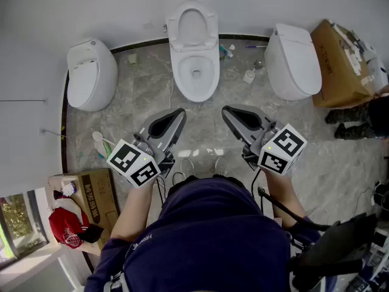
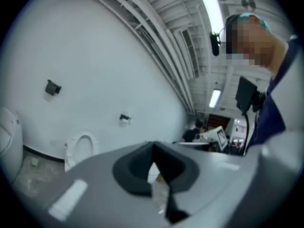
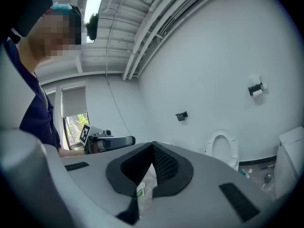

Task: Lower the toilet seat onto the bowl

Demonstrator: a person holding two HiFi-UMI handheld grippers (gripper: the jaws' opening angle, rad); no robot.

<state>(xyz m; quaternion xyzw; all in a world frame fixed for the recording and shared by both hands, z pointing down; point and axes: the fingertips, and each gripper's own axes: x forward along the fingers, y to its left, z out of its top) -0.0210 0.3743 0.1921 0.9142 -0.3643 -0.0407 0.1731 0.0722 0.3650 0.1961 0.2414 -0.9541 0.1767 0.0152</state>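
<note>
With the toilet seat [image 1: 192, 26] upright against the wall above the middle bowl [image 1: 196, 78], well ahead of the left gripper [image 1: 180, 112] and right gripper [image 1: 226, 110], both clenched empty, the person should probably hook its top rim and ease it down slowly.

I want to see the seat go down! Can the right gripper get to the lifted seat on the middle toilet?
Probably yes. Only open floor lies between the right gripper and the raised seat, though the person would need to step closer.
</note>
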